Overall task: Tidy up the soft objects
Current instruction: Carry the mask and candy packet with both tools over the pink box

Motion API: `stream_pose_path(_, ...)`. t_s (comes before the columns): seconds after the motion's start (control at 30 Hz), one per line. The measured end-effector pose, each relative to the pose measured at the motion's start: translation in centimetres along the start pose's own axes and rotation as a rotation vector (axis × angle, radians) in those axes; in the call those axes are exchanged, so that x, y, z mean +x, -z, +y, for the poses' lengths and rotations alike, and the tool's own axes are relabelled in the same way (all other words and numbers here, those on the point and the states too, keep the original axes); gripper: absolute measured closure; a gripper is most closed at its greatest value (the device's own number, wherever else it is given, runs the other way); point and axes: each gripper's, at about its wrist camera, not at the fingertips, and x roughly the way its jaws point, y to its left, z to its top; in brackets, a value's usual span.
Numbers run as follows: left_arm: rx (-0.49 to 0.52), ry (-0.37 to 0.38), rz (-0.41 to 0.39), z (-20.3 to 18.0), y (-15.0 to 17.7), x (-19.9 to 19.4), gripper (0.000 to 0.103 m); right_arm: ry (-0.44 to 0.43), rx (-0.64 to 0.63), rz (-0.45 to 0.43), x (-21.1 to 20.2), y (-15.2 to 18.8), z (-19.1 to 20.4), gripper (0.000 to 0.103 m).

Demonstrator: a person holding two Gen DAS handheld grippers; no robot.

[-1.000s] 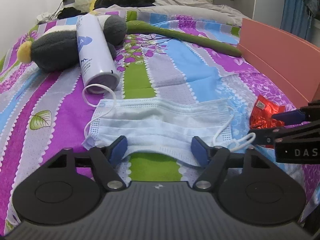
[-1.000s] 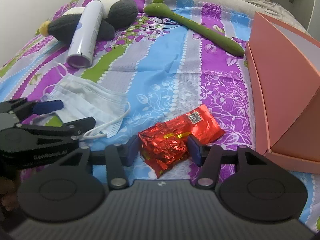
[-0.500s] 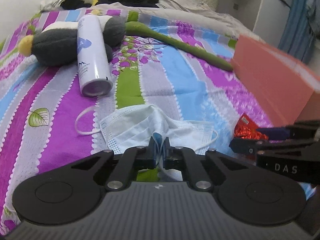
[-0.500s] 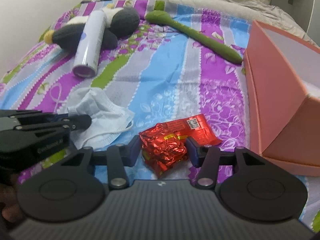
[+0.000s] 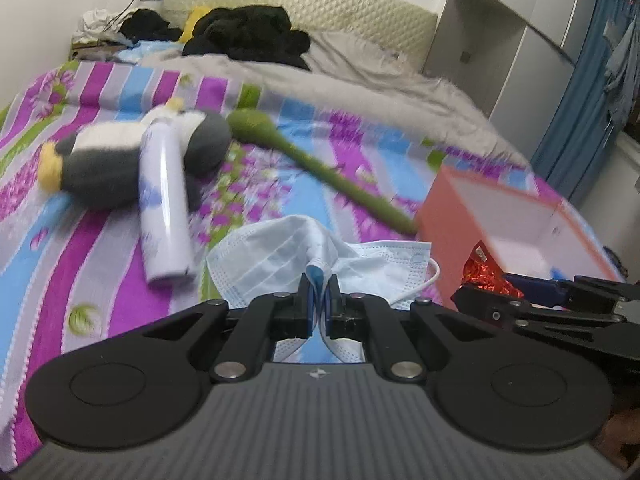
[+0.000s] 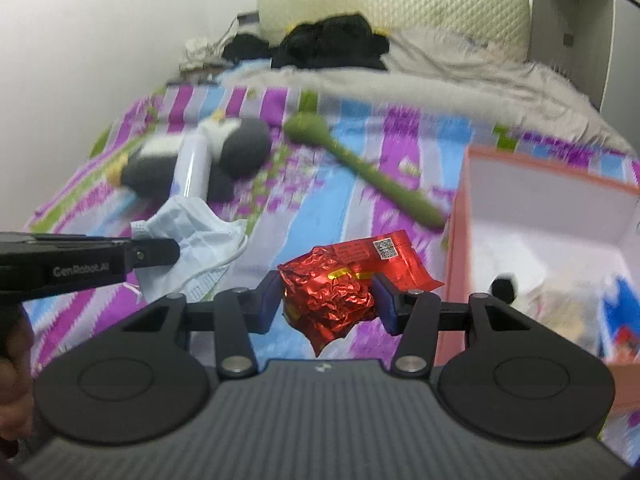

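Both views are evenly lit by soft indoor light; no hard shadows are cast on the bedspread. Motion blur is seen across the bed in both, stronger in the right wrist view, where the box and the plush are smeared. The gripper bodies are kept sharp. Glare is caught on the red foil pack. Fisheye bending is seen at the edges. The wall is bright.

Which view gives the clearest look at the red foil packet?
The right wrist view: the red foil packet sits centred between the right gripper's pads, crumpled body and printed code showing. The left wrist view shows only a red sliver beside the pink box.
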Motion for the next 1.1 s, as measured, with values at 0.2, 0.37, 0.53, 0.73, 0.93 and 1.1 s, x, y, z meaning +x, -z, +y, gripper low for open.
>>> stream_pose_path(0.2, 0.009, 0.054, -0.034, -3.7, -4.3, -0.7, 0.097, 0.021, 0.025, -0.067, -2.9, -3.8, -2.9, 0.05)
stream_pose_path(0.37, 0.042, 0.112, -0.052, -7.5, -7.4, -0.3, 0.097, 0.061, 0.046, -0.115, -4.9, -6.2, -5.4, 0.05)
stream_pose_path(0.53, 0.077, 0.178, -0.065, -11.3, -9.9, 0.7, 0.097, 0.11, 0.068, -0.158, -6.5, -8.0, -7.9, 0.05)
stream_pose_path(0.73, 0.096, 0.257, -0.066, -15.7, -12.4, 2.8, 0.097, 0.149, 0.099, -0.19, -7.4, -9.4, -11.1, 0.05)
stream_pose_path(0.93, 0.127, 0.302, -0.023, -20.0, -13.8, 6.6, 0.097, 0.215, 0.113, -0.173, -6.7, -10.1, -14.9, 0.05)
stream_pose_path(1.1, 0.184, 0.316, 0.059, -23.2, -13.6, 10.9, 0.096, 0.257, 0.198, -0.081, -4.1, -9.3, -19.0, 0.05)
